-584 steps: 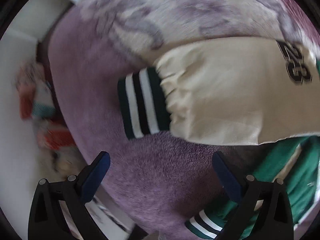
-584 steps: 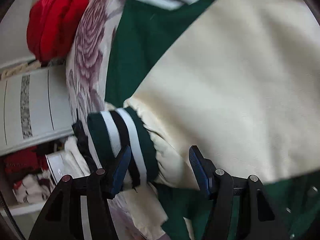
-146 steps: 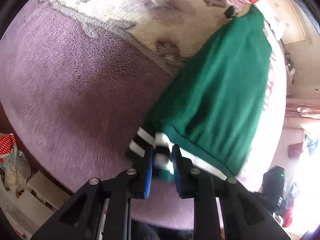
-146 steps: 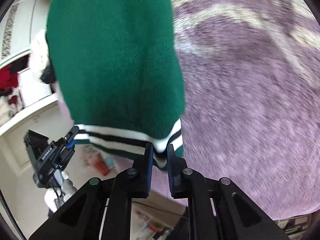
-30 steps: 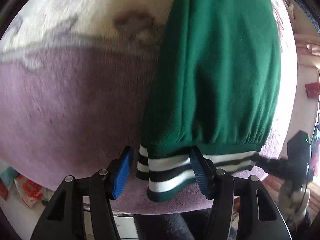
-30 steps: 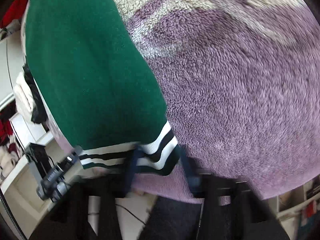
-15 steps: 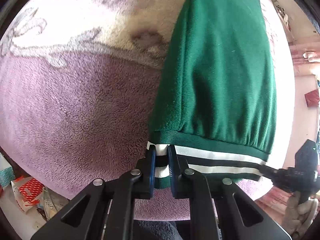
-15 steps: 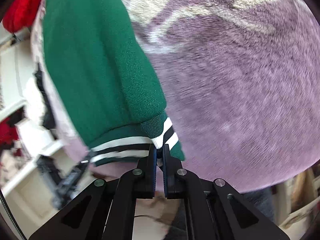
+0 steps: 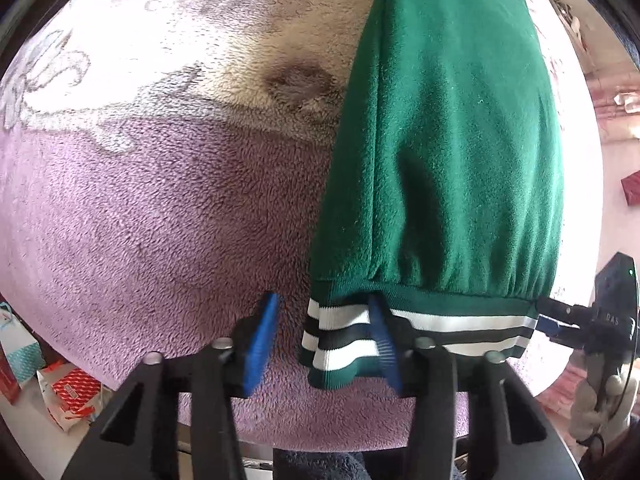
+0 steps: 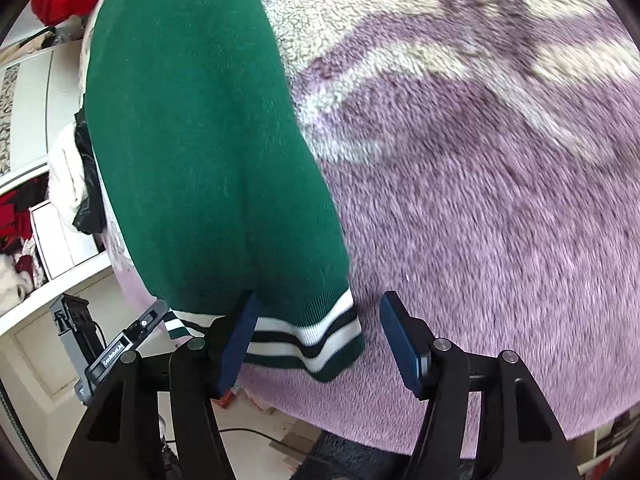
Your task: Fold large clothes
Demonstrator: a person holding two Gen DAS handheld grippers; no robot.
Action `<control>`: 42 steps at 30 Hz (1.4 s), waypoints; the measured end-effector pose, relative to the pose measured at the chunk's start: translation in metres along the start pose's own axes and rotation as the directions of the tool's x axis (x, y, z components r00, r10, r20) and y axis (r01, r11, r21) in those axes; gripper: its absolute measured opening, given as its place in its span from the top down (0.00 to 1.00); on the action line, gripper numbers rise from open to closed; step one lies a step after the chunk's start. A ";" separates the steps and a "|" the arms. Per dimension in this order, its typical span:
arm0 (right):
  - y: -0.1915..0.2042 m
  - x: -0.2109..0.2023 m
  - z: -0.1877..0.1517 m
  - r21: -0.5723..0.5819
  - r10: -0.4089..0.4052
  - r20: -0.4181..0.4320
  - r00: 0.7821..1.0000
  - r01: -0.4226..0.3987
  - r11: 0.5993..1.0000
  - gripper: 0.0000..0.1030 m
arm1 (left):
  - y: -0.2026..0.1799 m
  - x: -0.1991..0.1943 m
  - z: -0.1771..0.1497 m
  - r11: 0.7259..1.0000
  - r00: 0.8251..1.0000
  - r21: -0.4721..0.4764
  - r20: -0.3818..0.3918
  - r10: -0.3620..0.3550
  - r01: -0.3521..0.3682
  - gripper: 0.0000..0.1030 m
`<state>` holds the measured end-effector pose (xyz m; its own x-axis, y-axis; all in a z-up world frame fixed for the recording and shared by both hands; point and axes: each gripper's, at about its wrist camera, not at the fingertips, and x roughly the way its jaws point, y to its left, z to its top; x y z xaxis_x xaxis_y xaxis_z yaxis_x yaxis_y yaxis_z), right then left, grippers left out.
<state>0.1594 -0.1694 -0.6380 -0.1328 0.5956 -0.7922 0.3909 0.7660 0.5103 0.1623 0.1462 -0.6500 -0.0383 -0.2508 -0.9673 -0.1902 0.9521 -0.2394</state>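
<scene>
The green jacket [image 9: 440, 140] lies folded into a long panel on the purple fleece blanket [image 9: 140, 220], stretching away ahead of both tongs, its striped hem band [image 9: 420, 328] nearest them. It looks thick, soft and limp, fairly heavy for cloth, so it should sag between two holds and drag on the pile. The ribbed hem is the firmest edge; its two corners are the places to pinch. The left gripper [image 9: 326, 340] is opening, released, the hem's left corner lying loose between its blue pads. The right gripper [image 10: 316, 336] is opening too, the hem's right corner between its jaws; its left pad may brush the rib, though blur hides that.
</scene>
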 end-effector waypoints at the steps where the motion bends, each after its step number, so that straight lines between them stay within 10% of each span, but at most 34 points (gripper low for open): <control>1: -0.001 0.001 0.004 0.001 0.012 -0.004 1.000 -0.012 1.000 0.37 | -0.002 0.002 0.003 1.000 1.000 -0.003 -0.003 -0.005 0.005 0.54; 9: -0.001 0.022 0.041 -0.043 0.127 -0.073 0.989 -0.131 0.991 0.18 | -0.002 0.012 0.020 0.995 0.996 -0.035 -0.027 -0.089 0.088 0.54; 16: 0.012 0.040 0.049 -0.081 0.251 -0.137 0.958 -0.264 0.961 0.15 | 0.041 0.047 0.049 0.933 0.938 -0.122 -0.037 -0.345 0.339 0.35; 22: 0.024 0.051 0.049 -0.052 0.317 -0.149 0.937 -0.328 0.943 0.15 | 0.042 0.045 0.052 0.914 0.922 -0.125 -0.003 -0.388 0.385 0.24; 27: 0.033 0.063 0.048 -0.046 0.360 -0.146 0.921 -0.370 0.928 0.71 | 0.019 0.032 0.041 0.894 0.903 -0.128 0.063 -0.425 0.430 0.24; 30: 0.035 0.064 0.044 -0.033 0.382 -0.121 0.916 -0.388 0.921 0.75 | 0.008 0.034 0.040 0.901 0.905 -0.092 0.094 -0.415 0.423 0.24; 35: 0.028 0.045 0.027 0.017 0.467 -0.080 0.881 -0.467 0.884 0.81 | 0.003 0.023 0.035 0.910 0.906 -0.049 0.133 -0.403 0.412 0.74; 42: 0.021 0.021 -0.018 0.045 0.482 -0.045 0.875 -0.481 0.876 0.82 | -0.003 -0.002 -0.006 0.883 0.880 -0.073 0.155 -0.449 0.463 0.78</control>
<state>0.1483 -0.1364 -0.6373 0.0311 0.9015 -0.4316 0.4469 0.3737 0.8128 0.1572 0.1431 -0.6471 0.2032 -0.6210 -0.7570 -0.2576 0.7120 -0.6532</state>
